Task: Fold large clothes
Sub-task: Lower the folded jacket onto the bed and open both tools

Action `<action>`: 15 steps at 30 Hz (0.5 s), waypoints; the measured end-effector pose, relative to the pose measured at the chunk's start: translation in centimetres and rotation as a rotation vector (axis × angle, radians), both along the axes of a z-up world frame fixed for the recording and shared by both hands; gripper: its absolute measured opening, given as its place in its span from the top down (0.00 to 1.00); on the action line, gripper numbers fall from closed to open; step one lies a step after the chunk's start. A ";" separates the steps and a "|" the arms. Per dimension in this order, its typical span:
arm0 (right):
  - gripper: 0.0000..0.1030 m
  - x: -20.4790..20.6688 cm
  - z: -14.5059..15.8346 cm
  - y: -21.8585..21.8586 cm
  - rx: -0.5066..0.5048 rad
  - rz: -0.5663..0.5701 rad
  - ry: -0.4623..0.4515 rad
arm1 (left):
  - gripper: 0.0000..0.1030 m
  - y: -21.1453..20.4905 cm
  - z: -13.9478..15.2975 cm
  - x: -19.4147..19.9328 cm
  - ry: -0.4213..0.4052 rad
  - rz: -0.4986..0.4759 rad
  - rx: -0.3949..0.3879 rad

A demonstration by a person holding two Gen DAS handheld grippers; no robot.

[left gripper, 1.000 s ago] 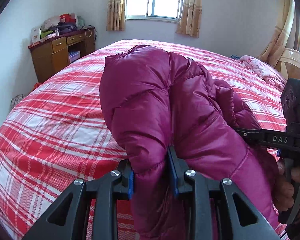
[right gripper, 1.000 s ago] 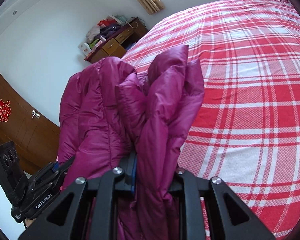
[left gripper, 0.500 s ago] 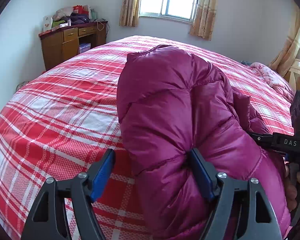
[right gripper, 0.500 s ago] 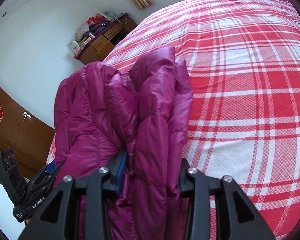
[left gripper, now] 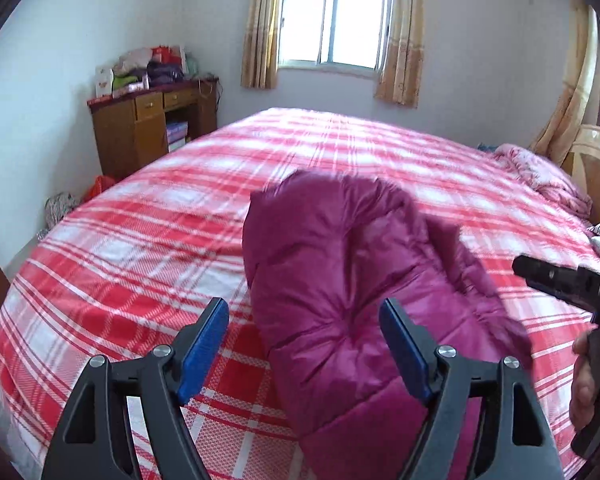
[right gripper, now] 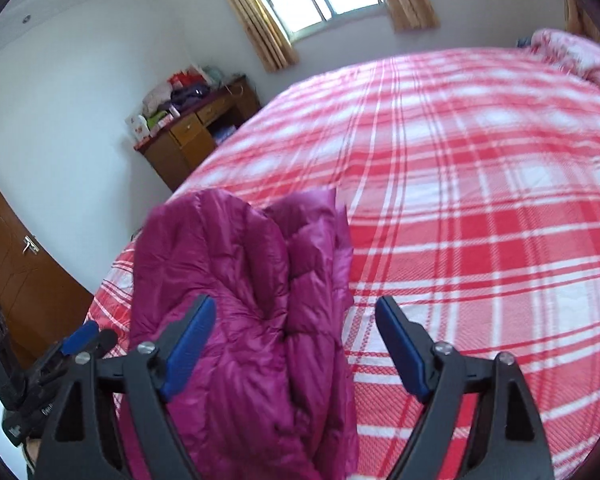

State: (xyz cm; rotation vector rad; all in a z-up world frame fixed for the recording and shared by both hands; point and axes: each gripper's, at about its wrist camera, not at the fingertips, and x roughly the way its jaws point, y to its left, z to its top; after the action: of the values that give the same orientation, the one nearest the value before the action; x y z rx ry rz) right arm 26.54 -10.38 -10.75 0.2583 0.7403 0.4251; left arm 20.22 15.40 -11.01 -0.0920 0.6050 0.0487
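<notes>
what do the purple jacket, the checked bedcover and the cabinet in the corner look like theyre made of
Jacket: probably thin synthetic shell with puffy fill; it has a slight sheen and stitched, swollen quilted panels.
Bedcover: looks like matte woven cloth, likely cotton; the plaid shows a fine weave and no shine.
Cabinet: brown wood or wood veneer, smooth and slightly glossy, with small metal-looking drawer pulls.

We note one magenta quilted down jacket, glossy and puffy, folded into a thick bundle. It lies on the red-and-white plaid bed, long axis running from 6 toward 12 o'clock, nearer the 6 o'clock edge.
</notes>
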 end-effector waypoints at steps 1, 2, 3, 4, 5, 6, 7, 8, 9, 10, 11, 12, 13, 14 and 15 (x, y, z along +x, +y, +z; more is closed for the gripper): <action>0.18 -1.1 0.7 0.1 -0.009 0.000 -0.017 | 0.24 -0.4 0.8 -0.4 -0.018 -0.008 0.003; 0.18 -2.1 1.3 0.2 -0.017 -0.002 -0.036 | 0.24 -0.5 1.4 -0.8 -0.032 -0.014 0.007; 0.18 -2.8 1.9 0.3 -0.026 -0.005 -0.050 | 0.23 -0.9 2.2 -1.5 -0.053 -0.023 0.010; 0.18 -3.7 2.5 0.4 -0.037 -0.010 -0.070 | 0.22 -1.3 2.7 -1.9 -0.070 -0.029 0.012; 0.18 -4.5 2.9 0.5 -0.044 -0.016 -0.084 | 0.19 -1.4 3.2 -2.3 -0.081 -0.035 0.013; 0.17 -5.2 3.4 0.5 -0.051 -0.024 -0.099 | 0.17 -1.6 3.8 -2.7 -0.094 -0.040 0.015; 0.15 -6.0 3.9 0.4 -0.057 -0.032 -0.116 | 0.15 -1.7 4.2 -3.1 -0.107 -0.042 0.015; 0.14 -6.6 4.3 0.4 -0.062 -0.036 -0.130 | 0.14 -1.8 4.7 -3.6 -0.124 -0.038 0.014; 0.13 -7.0 4.7 0.2 -0.068 -0.040 -0.143 | 0.14 -1.9 5.2 -3.8 -0.134 -0.038 0.008; 0.13 -7.4 5.0 0.1 -0.075 -0.048 -0.153 | 0.13 -2.0 5.4 -4.2 -0.141 -0.043 0.001; 0.13 -8.0 5.4 -0.1 -0.080 -0.055 -0.162 | 0.13 -2.1 5.7 -4.3 -0.146 -0.051 -0.005; 0.13 -8.1 5.6 -0.3 -0.079 -0.057 -0.166 | 0.13 -2.1 5.9 -4.4 -0.151 -0.056 -0.005; 0.13 -8.3 5.8 -0.4 -0.076 -0.062 -0.170 | 0.13 -2.3 6.1 -4.6 -0.157 -0.055 -0.003; 0.13 -8.6 6.0 -0.7 -0.072 -0.068 -0.174 | 0.13 -2.4 6.3 -4.8 -0.162 -0.056 -0.001; 0.13 -8.9 6.3 -0.9 -0.068 -0.074 -0.178 | 0.13 -2.5 6.5 -4.9 -0.167 -0.059 -0.002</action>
State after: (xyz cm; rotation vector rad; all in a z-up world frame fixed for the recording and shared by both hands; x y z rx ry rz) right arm 17.68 -11.28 -4.49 0.1806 0.5676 0.3469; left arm 15.30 12.94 -4.49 -0.0788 0.4411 -0.0166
